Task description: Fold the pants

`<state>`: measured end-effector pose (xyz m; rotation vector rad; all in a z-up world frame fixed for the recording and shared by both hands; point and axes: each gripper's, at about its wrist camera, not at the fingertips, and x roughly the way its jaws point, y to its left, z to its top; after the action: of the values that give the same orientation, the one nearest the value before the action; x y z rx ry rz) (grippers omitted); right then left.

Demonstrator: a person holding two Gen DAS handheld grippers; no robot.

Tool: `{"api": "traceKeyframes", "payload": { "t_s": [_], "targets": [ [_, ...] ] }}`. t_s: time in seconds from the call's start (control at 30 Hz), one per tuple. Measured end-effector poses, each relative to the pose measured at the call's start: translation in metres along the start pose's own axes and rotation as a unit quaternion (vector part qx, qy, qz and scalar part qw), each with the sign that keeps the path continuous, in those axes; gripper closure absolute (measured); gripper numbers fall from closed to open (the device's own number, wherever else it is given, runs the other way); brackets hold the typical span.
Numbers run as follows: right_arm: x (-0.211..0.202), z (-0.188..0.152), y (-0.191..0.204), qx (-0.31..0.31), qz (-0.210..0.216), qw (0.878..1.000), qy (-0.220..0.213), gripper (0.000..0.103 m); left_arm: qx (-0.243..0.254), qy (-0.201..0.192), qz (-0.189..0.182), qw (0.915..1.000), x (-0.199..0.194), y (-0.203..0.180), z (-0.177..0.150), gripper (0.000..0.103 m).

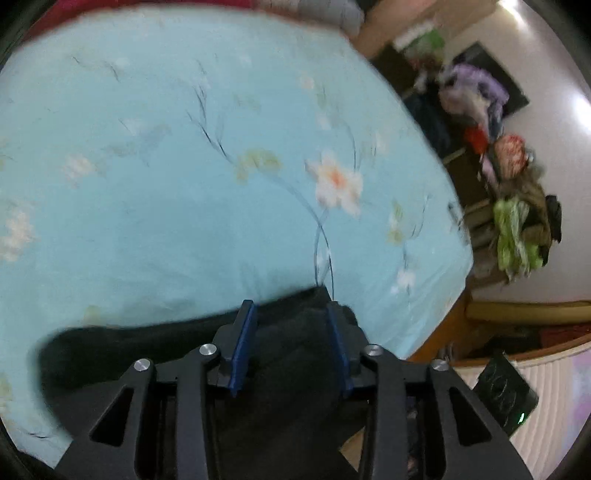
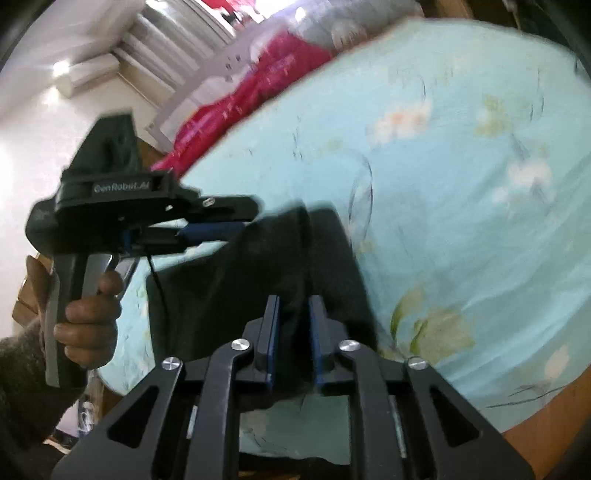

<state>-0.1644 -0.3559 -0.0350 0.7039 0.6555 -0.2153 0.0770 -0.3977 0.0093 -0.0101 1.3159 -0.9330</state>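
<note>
Black pants (image 1: 288,354) hang between my two grippers above a light blue floral bed sheet (image 1: 184,166). My left gripper (image 1: 291,314) has bunched black cloth between its blue pads (image 1: 243,343) and is shut on it. In the right wrist view my right gripper (image 2: 294,306) is shut on a fold of the pants (image 2: 266,266). The left gripper (image 2: 236,227) also shows there at the left, held by a hand (image 2: 88,314), clamping the cloth's upper edge.
The bed's wooden frame (image 1: 436,336) runs along the right. A pile of clothes (image 1: 513,206) sits beyond the bed against the wall. Red bedding (image 2: 236,103) and a grey pillow (image 2: 332,29) lie at the head of the bed.
</note>
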Motion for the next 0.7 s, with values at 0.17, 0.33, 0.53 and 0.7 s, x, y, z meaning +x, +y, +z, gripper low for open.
{"api": "traceKeyframes", "payload": {
  "t_s": [0.17,0.33,0.53,0.7],
  "targets": [
    [-0.013,0.020,0.020,-0.039,0.039,0.998,-0.027,0.081,-0.028,-0.071,-0.018,0.9969,-0.071,0.039,-0.036,0.030],
    [0.056,0.021,0.036,-0.106,0.020,0.994,0.027,0.081,-0.045,-0.075,0.094,0.9918,-0.049,0.081,-0.067,0.056],
    [0.084,0.041,0.034,-0.076,0.022,0.994,0.074,0.081,-0.031,-0.069,0.160,0.9843,-0.034,0.081,-0.065,0.072],
    [0.059,0.052,0.024,-0.018,0.038,0.996,0.083,0.046,-0.048,-0.113,0.150,0.9811,-0.076,0.065,-0.084,0.035]
  ]
}}
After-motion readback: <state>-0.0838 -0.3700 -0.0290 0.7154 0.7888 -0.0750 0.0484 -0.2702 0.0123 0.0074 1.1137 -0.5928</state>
